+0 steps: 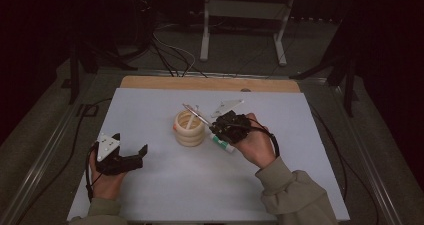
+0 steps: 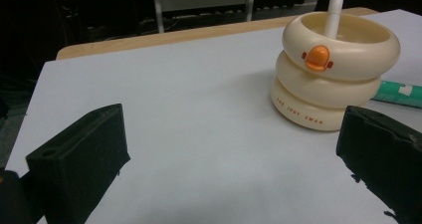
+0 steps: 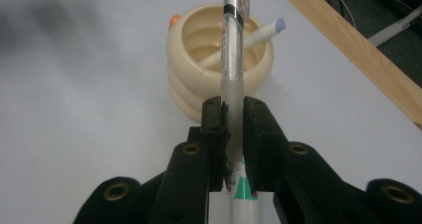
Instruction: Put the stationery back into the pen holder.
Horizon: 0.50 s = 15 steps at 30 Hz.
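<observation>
Holding a clear pen (image 3: pixel 233 59) clamped between the fingers of my right gripper (image 3: pixel 233 119), I have its far end over the mouth of the cream ringed cup (image 1: pixel 190 129), which stands near the middle of the bench (image 1: pixel 150 195), a little toward the far edge. A white pen (image 2: pixel 333 10) leans inside the cup already. A green-and-white marker (image 1: pixel 221 143) lies on the bench just beside the cup on its right, under my right hand (image 1: pixel 257 145). My left gripper (image 1: pixel 131 157) rests low near the left edge, its fingers (image 2: pixel 79 159) standing wide apart with nothing between them. Open bench runs along the near edge and across the far left corner, and the right edge is well apart from the cup.
</observation>
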### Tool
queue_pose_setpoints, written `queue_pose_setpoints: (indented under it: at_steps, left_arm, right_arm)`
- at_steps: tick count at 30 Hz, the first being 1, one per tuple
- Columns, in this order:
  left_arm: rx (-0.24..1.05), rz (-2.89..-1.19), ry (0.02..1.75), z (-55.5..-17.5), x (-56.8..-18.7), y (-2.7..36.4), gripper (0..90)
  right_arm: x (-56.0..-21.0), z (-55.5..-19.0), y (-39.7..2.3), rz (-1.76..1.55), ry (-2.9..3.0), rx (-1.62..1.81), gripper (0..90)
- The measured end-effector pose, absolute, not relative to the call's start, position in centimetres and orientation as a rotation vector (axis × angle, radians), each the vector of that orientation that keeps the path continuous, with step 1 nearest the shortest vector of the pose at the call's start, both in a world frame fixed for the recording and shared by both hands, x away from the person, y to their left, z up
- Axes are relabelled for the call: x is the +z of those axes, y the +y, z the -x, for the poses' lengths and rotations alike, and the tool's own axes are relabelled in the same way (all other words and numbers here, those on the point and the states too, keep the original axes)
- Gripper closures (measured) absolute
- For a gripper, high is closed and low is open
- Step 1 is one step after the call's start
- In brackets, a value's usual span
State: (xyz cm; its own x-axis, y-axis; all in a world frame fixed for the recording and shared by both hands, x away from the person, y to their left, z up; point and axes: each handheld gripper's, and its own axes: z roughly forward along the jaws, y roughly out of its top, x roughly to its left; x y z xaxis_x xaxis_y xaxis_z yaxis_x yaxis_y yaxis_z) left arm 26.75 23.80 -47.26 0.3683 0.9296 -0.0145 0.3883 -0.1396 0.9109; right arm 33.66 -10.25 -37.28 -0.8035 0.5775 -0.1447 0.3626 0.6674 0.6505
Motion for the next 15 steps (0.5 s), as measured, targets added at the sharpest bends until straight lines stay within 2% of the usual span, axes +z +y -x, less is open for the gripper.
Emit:
queue_pose_setpoints:
  at_steps: [15]
  left_arm:
    - [0.739,-1.715,1.173,-26.7,-47.3,23.8,0.4]
  right_arm:
    - [-36.5,-35.2,-9.9,-0.757,2.560,0.891,81.1]
